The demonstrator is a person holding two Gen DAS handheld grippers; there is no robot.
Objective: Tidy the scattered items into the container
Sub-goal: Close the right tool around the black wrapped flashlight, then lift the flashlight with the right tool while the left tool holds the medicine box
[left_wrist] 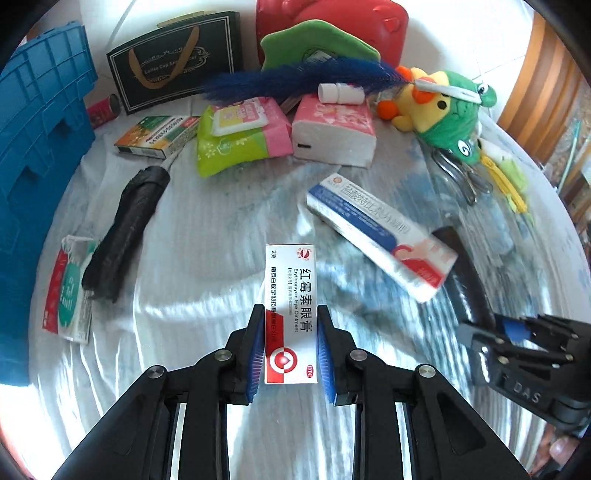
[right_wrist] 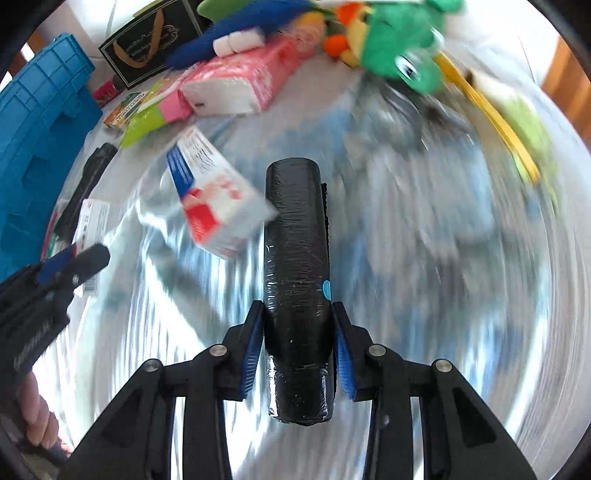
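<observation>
My left gripper [left_wrist: 291, 347] is shut on a white and red eye ointment box [left_wrist: 291, 295], held above the shiny table cover. My right gripper [right_wrist: 298, 347] is shut on a black wrapped roll [right_wrist: 296, 266] that points forward between the pads. The right gripper [left_wrist: 517, 339] also shows at the lower right of the left wrist view, and the left gripper [right_wrist: 70, 262] at the left edge of the right wrist view. The blue crate [left_wrist: 40, 147] stands at the far left. A white, blue and red medicine box [left_wrist: 380, 232] lies in the middle of the table.
Scattered at the back are a wet wipes pack [left_wrist: 240, 133], a pink tissue pack [left_wrist: 332, 133], a small carton [left_wrist: 157, 136], a dark gift bag [left_wrist: 173, 59], a blue feather [left_wrist: 295, 81], a plush duck [left_wrist: 443, 110] and a red case [left_wrist: 332, 22]. A second black roll [left_wrist: 125, 229] lies left.
</observation>
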